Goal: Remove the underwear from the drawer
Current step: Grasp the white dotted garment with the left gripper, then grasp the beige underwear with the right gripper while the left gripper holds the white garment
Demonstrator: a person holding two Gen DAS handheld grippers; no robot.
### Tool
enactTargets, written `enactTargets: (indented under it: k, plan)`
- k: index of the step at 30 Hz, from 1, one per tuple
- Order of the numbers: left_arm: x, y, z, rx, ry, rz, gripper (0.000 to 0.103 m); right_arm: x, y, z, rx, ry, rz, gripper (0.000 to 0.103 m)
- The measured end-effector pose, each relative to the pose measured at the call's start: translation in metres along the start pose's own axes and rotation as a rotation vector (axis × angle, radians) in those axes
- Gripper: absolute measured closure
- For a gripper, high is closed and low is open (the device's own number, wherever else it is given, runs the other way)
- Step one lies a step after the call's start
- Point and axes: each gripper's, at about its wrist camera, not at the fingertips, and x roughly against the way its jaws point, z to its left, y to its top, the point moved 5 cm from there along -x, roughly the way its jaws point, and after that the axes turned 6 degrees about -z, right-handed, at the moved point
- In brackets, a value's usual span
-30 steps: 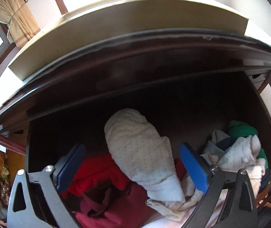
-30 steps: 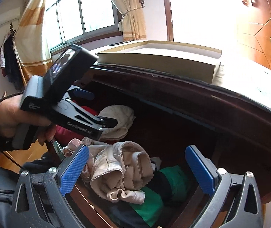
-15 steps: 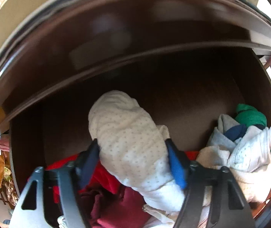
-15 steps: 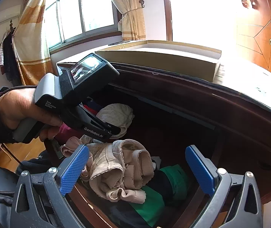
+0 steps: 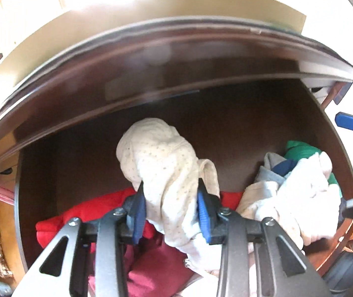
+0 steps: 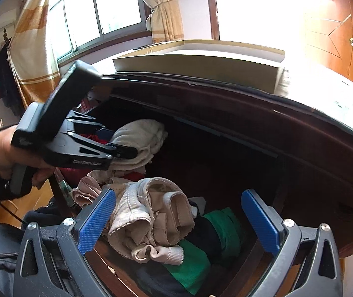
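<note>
While I am squeezing my left tongs [image 5: 171, 212] onto the cream dotted underwear [image 5: 161, 163], both blue pads are pressing into its lower half and bunching the cloth into a narrow waist, so this is a pinch on the garment and not an empty close. I am gripping low on the roll, I judge, because that is where the fabric is thick enough to hold when I lift.

The underwear is sitting inside the open drawer [image 5: 263, 113], rising above the tongs toward the drawer's dark back wall. A red garment [image 5: 94, 212] is lying just beside it on the left and under it, and a pale heap of clothes [image 5: 297, 198] is lying to its right against the drawer's side.

My right tongs [image 6: 176, 220] are hanging spread wide over the beige underwear [image 6: 151, 217] at the drawer's near edge, gripping nothing; I judge I am keeping them clear while the left does the pulling.

Compared with a second ago, the left tongs have been closing: then they were standing wide with the dotted roll between them untouched, and now it is caught and creased. The right tongs are sitting where they were.
</note>
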Motion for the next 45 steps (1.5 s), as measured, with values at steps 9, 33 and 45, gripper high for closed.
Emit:
enactTargets:
  k: [9,33,45]
  plan:
    - [0.044,-0.017,0.020,0.119,-0.003,-0.199,0.069,-0.027,0.008,0.010,0.096,0.038,0.123,0.001]
    - [0.084,0.000,0.029,0.134,0.050,-0.330,0.069,-0.058,0.000,0.023,0.051,0.282,0.236,0.073]
    - [0.093,-0.001,0.031,0.151,0.072,-0.376,0.069,-0.009,0.006,0.010,0.044,0.261,0.065,0.075]
